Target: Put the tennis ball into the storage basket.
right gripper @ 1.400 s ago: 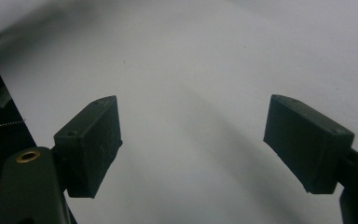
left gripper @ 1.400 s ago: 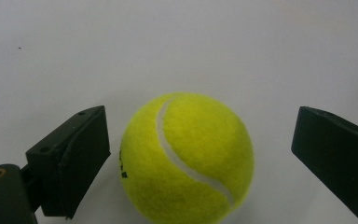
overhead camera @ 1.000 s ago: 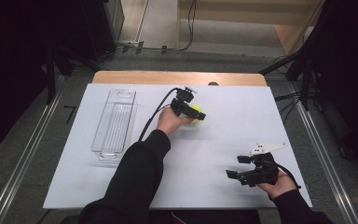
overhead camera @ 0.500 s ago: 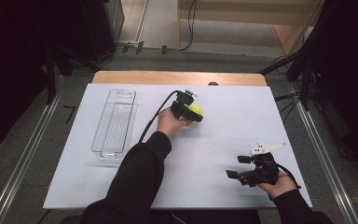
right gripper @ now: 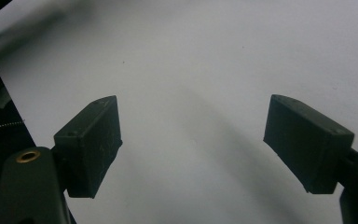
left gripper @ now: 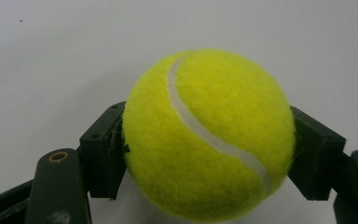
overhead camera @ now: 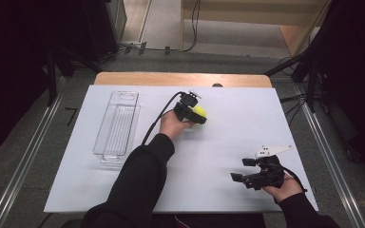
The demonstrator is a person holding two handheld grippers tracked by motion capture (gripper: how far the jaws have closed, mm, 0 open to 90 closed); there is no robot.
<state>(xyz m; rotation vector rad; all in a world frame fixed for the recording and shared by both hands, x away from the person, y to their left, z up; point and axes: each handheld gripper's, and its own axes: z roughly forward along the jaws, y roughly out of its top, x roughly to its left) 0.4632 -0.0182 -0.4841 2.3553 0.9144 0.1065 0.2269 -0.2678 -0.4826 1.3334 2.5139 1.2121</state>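
The left hand-held gripper (overhead camera: 195,114) has just been closing and now clamps the fuzzy yellow tennis ball (left gripper: 208,135) near the far edge of the white bench (overhead camera: 228,137). The right hand-held gripper (overhead camera: 240,172), near the front right corner, stands wide open, gripping nothing.

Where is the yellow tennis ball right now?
The tennis ball is clamped between the left gripper's jaws, near the middle of the white table in the high view, to the right of the clear tray.
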